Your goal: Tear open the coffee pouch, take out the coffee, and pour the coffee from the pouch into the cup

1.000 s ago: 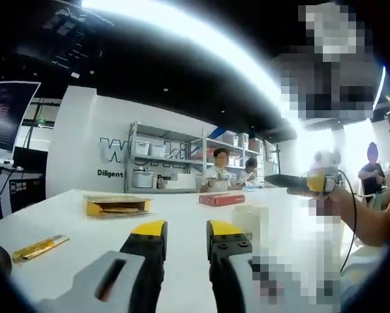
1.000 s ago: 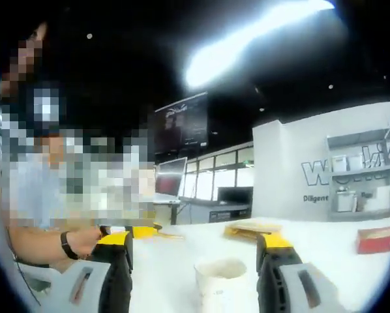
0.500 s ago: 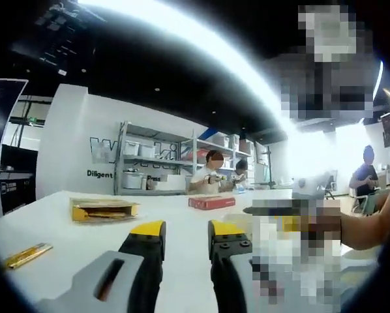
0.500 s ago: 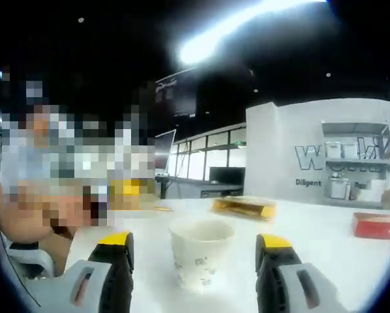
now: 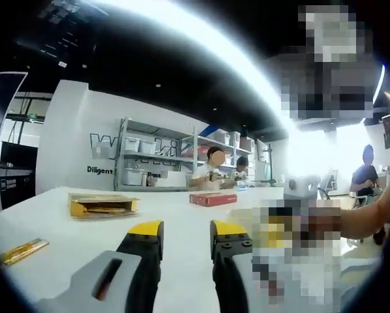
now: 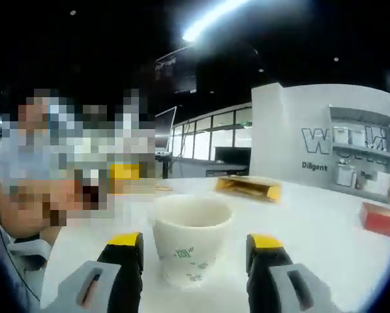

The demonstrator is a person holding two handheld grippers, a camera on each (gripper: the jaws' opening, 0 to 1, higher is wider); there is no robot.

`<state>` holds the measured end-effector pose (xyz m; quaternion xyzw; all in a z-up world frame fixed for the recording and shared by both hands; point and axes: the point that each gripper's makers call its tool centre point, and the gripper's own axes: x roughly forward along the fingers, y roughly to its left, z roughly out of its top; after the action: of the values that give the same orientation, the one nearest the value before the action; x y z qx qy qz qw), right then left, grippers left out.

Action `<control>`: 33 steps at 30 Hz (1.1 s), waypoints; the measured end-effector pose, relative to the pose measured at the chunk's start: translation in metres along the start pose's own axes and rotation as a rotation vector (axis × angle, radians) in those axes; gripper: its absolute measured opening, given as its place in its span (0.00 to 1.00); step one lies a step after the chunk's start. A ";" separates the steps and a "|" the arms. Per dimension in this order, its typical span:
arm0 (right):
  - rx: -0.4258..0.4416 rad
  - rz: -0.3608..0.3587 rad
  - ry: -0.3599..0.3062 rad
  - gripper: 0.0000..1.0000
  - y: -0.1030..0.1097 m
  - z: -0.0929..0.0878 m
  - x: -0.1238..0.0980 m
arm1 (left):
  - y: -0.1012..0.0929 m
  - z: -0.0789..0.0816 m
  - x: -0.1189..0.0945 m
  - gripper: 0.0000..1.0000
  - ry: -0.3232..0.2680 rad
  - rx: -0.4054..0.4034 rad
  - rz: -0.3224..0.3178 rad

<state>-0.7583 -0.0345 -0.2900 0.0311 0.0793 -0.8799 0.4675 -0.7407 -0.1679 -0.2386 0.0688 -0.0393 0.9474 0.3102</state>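
Observation:
A white paper cup (image 6: 192, 225) with green print stands upright and empty on the white table (image 6: 325, 215). It sits between the yellow-tipped jaws of my right gripper (image 6: 195, 240). Those jaws are open, with a small gap on each side of the cup. A thin gold coffee stick pouch (image 5: 22, 251) lies flat on the table at the far left of the left gripper view. My left gripper (image 5: 187, 228) hovers low over the table, its jaws a little apart with nothing between them.
An open yellow box (image 5: 102, 205) (image 6: 250, 187) and a red box (image 5: 212, 199) (image 6: 382, 218) lie farther back on the table. A person's forearm (image 5: 371, 218) reaches in from the right. Shelves and seated people are in the background.
The right gripper has come down and closer to the cup, which now stands large between its jaws. The jaws have narrowed a little. The left gripper view has barely shifted.

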 end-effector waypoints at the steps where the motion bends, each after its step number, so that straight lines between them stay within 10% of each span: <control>1: -0.003 0.000 -0.001 0.61 0.000 0.001 0.001 | 0.000 0.001 0.000 0.31 -0.003 0.001 0.002; 33: 0.006 0.000 0.025 0.45 0.008 -0.003 0.013 | -0.001 -0.005 0.000 0.32 0.013 0.071 0.000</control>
<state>-0.7590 -0.0486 -0.2950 0.0433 0.0825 -0.8796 0.4665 -0.7408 -0.1661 -0.2434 0.0738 -0.0037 0.9486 0.3079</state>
